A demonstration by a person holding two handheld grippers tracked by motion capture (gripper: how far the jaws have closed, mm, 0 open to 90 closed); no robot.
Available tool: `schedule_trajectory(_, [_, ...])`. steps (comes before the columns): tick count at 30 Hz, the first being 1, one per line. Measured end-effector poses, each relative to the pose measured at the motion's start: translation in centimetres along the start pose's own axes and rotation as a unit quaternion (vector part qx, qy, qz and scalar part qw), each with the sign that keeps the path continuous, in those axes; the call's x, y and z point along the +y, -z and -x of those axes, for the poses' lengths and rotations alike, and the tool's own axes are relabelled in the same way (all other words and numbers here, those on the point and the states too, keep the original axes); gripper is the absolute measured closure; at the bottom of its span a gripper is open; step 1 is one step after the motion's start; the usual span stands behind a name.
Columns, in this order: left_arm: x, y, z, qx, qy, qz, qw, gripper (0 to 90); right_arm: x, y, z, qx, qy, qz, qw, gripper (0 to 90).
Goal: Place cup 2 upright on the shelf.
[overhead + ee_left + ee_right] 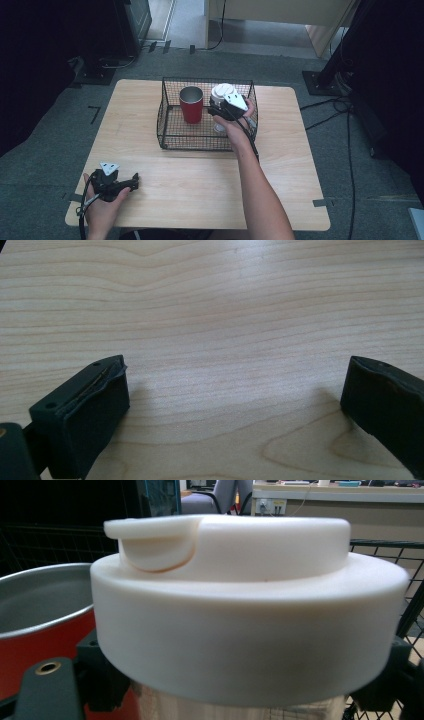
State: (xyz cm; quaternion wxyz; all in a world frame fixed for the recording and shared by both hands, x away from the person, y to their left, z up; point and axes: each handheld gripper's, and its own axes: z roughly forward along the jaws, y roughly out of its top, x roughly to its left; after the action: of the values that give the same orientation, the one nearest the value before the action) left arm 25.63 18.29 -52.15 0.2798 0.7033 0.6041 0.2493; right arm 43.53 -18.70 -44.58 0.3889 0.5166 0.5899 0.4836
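Observation:
A black wire basket (200, 141) stands at the middle of the wooden table (210, 185). Inside it a red cup (191, 104) with a metal inside stands upright at the left. Right of it is a tumbler with a white lid (222, 93), and my right gripper (220, 111) is shut on its body just under the lid. In the right gripper view the white lid (240, 610) looms close, the black fingers (100, 672) press the tumbler's sides, and the red cup (40, 615) is beside it. My left gripper (132, 182) rests at the table's front left, open (235, 400) over bare wood.
The basket's walls rise around both cups. A cable trails from each gripper. Beyond the table lie grey floor, cables, dark stands at both sides and a wooden cabinet (280, 12) at the back.

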Motion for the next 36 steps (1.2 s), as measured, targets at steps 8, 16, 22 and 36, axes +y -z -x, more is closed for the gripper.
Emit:
schedule_trajectory(8, [0.0,0.0,0.0,0.0,0.0,0.0,1.0,0.0,0.3,0.7,0.1,0.001,-0.004,-0.029,0.9996,9.3])
schedule_trajectory(16, [0.0,0.0,0.0,0.0,0.0,0.0,1.0,0.0,0.7,1.3,0.1,0.016,0.012,-0.01,0.9998,1.1])
schedule_trajectory(22, [0.0,0.0,0.0,0.0,0.001,0.001,1.0,0.0,1.6,1.6,0.3,0.015,0.008,0.008,0.9998,0.0])
schedule_trajectory(36, [0.0,0.0,0.0,0.0,0.002,0.001,1.0,0.0,3.4,2.7,0.1,0.024,0.01,0.032,0.9992,0.0])
